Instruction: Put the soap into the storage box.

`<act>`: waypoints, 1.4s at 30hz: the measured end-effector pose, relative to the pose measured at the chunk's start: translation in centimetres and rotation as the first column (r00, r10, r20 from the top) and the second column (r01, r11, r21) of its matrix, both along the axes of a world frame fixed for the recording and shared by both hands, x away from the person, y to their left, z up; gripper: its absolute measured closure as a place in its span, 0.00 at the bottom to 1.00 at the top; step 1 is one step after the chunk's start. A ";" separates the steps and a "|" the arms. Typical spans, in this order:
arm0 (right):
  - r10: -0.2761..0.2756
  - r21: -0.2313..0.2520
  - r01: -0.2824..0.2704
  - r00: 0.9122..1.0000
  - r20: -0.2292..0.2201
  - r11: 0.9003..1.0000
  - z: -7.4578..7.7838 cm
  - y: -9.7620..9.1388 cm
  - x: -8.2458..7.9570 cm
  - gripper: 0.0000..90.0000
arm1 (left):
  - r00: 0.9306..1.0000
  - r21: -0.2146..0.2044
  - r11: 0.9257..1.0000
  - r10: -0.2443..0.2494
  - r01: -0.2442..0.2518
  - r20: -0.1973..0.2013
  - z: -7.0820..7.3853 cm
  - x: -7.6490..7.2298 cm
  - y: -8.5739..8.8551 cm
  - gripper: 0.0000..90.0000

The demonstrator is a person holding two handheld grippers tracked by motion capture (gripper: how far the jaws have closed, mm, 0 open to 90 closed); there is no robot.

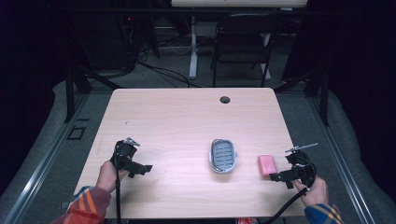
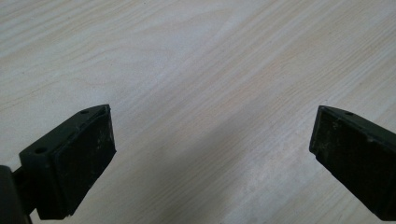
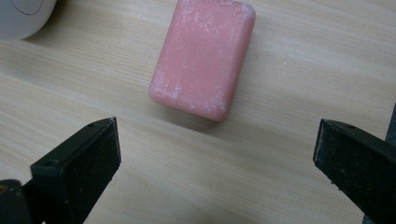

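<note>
Your left gripper (image 2: 212, 154) holds both black jaws wide apart above the pale wood-grain table (image 2: 201, 60); nothing lies between them.

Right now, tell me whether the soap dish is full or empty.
Empty. The high view shows the soap dish with its slotted grey insert bare, and the pink soap bar lies on the table beside it.

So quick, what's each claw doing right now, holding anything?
Left claw: open, nothing between its jaws, bare table below.
Right claw: open, holding nothing; the pink soap bar lies just ahead, untouched.
</note>
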State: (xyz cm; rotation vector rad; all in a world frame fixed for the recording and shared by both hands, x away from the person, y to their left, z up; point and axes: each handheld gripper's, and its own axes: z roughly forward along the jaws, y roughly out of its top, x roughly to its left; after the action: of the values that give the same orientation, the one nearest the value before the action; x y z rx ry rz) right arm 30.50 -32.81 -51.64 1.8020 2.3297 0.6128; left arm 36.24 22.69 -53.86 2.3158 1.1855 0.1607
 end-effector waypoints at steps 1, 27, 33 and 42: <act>0.000 0.000 0.000 1.000 0.000 1.000 0.0 0.0 0.0 0.00 | 1.000 0.000 1.000 0.000 0.000 0.000 0.0 0.0 0.0 0.00; 0.021 -0.068 -0.023 0.999 -0.027 0.997 0.5 1.4 0.7 0.00 | 1.000 0.006 1.000 -0.008 0.008 -0.003 0.0 -0.1 0.3 0.00; 0.023 -0.070 -0.025 0.999 -0.036 0.997 0.7 1.6 1.4 0.00 | 1.000 0.008 1.000 -0.010 0.010 -0.010 -0.1 0.0 0.3 0.00; 0.023 -0.096 -0.031 0.996 -0.088 0.995 0.5 2.1 2.3 0.00 | 1.000 0.013 1.000 -0.012 0.013 -0.016 -0.2 0.0 0.3 0.00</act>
State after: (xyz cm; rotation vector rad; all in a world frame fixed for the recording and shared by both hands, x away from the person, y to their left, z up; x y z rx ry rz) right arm 32.75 -30.72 -51.19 1.7906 2.3978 0.4242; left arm 36.23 22.96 -54.05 2.3393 1.1810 0.1456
